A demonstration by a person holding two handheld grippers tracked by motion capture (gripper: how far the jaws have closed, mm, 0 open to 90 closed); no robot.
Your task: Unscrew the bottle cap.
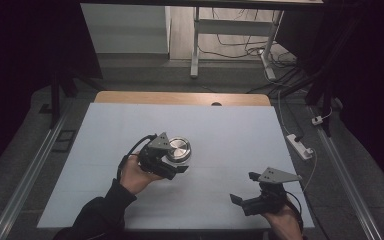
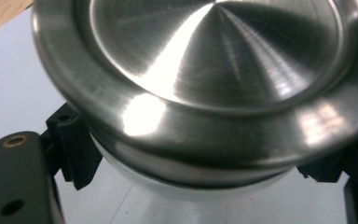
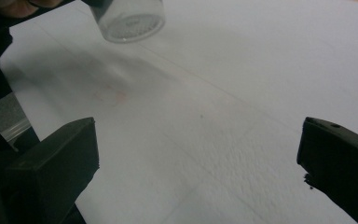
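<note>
On the left side of the pale sheet covering the table (image 1: 230,125), the left gripper (image 1: 172,162) has its black jaws closed around a small jar (image 1: 178,150), clamped just under the lid, and the jar seems to hang tilted a little above the surface rather than standing on it. From close up, the steel lid (image 2: 205,60) is a broad brushed-metal disc with a raised rolled rim and a fine spun grain that throws bright glare; it looks hard, smooth and slick, so I would not trust a pinch on the lid's face or edge. The ribbed pads (image 2: 77,149) bite on the neck below the rim, which seems the sensible place, since the overhanging lip would catch the jar if it slid. The body below is clear and rigid, glass or hard plastic, I cannot tell which, with a dimpled round base (image 3: 130,21) seen from the other hand's side. I would judge it stiff, moderately light, and liable to crack or chip if dropped, with the lid possibly loose if it only screws or presses on. The sheet is matte and slightly textured, with faint creases. Further right, near the table's front edge, the right gripper (image 1: 243,187) holds nothing; its blocky black jaws stand wide apart over bare sheet, well away from the jar.
</note>
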